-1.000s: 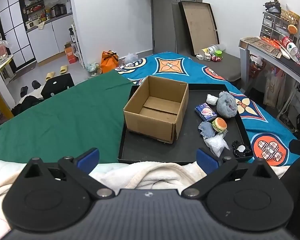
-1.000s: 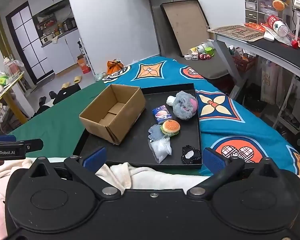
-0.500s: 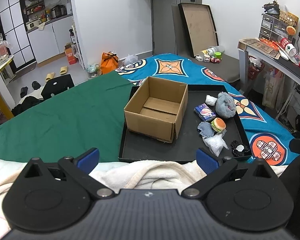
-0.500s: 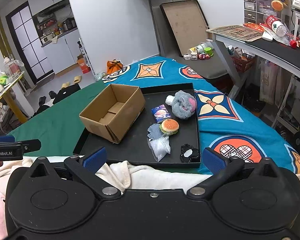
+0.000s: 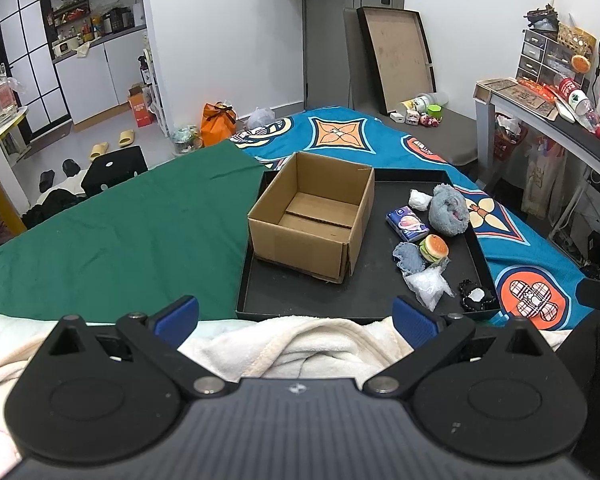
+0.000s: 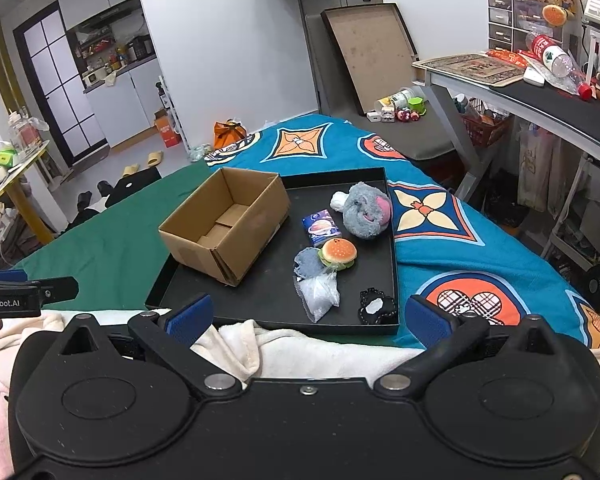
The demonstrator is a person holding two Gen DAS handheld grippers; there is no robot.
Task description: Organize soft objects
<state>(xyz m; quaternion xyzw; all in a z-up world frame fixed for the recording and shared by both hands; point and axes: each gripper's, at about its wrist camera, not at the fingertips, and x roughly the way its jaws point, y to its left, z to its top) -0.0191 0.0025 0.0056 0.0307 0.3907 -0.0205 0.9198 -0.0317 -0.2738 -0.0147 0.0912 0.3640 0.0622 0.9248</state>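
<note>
Soft objects, among them a grey plush toy (image 6: 367,216) and a squishy burger (image 6: 338,253), lie clustered on the black tray (image 6: 276,312) beside the empty cardboard box (image 6: 224,224), presumably their destination. I hold both grippers, left (image 5: 296,318) and right (image 6: 306,316), back with fingers spread wide, empty.

Small lived-in home, patterned bedspread (image 5: 380,140), kitchen cabinets (image 5: 88,76), slippers (image 5: 112,144) on floor

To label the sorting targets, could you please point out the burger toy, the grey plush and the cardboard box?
burger toy (image 6: 338,251), right wrist view, top bun.
grey plush (image 6: 366,210), right wrist view, furry middle.
cardboard box (image 5: 300,246), left wrist view, near outer wall.
</note>
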